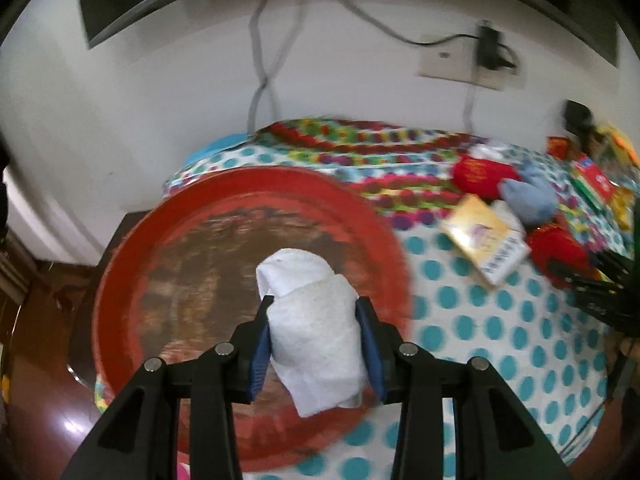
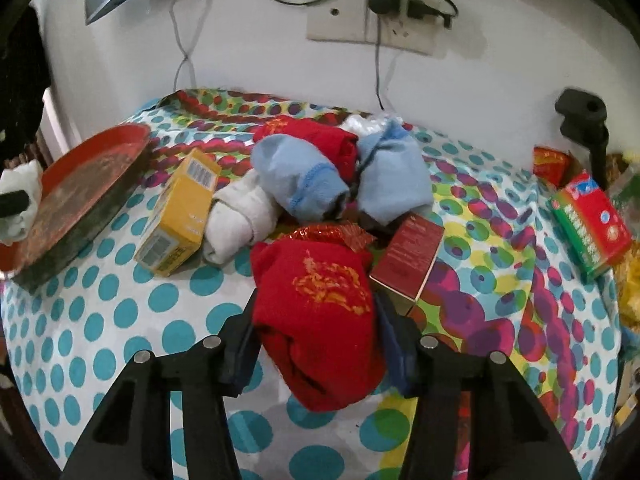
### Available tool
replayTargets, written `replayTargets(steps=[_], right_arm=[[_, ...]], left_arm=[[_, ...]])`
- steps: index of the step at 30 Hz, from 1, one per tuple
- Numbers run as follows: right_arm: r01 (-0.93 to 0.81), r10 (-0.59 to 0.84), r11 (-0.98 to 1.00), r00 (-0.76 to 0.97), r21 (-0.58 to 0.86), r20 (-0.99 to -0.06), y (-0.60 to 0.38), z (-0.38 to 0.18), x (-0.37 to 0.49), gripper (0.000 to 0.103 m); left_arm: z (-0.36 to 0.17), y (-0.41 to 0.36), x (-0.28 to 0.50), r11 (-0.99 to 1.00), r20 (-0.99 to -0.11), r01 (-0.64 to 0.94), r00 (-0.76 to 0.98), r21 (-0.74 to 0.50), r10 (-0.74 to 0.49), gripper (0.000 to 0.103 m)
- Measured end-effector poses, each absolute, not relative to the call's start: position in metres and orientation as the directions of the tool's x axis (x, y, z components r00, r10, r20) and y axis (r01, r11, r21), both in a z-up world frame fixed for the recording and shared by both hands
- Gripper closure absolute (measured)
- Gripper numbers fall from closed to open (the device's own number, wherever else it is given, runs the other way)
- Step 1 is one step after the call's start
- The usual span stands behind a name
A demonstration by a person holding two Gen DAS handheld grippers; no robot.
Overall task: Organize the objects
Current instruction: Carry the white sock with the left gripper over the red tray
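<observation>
My left gripper [image 1: 315, 300] is shut on a rolled white sock [image 1: 312, 344] and holds it over the worn red round tray [image 1: 160, 240] at the table's left end. The right wrist view shows that tray [image 2: 80, 184] at far left, with the held white sock [image 2: 18, 184] above its near side. My right gripper [image 2: 316, 300] has its fingers pressed on both sides of a rolled red sock [image 2: 320, 344] with gold embroidery, which lies on the dotted tablecloth [image 2: 120, 312].
Behind the red sock lie a yellow box [image 2: 180, 216], another white sock [image 2: 236, 220], two light blue socks [image 2: 296, 176], a further red sock [image 2: 320, 140] and a dark red box [image 2: 408, 264]. A green and red box [image 2: 588, 224] and a black stand [image 2: 580, 120] sit at right.
</observation>
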State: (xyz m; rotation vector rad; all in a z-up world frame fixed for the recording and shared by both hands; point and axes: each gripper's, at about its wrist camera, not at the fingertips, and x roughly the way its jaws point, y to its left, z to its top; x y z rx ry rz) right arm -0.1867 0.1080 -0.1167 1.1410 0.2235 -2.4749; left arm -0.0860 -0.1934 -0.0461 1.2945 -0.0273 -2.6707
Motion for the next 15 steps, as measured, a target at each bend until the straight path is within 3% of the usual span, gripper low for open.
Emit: replayTargets(steps=[5,15], right_arm=[[0.390,-0.320,-0.915,-0.553,0.100,-0.769,0.121,-0.122,-0.197,0.055],[0.393,-0.283,-0.918,-0.561,0.051,-0.778,0.114,-0.124,-0.195,0.056]], left_arm=[[-0.050,-0.250,-0.099,-0.971,-0.803,0.219,-0.560,0.096,-0.205,0.063],[-0.066,-0.353,-0.122,-0.944,-0.853,0.319,-0.469,0.079,-0.230,0.063]])
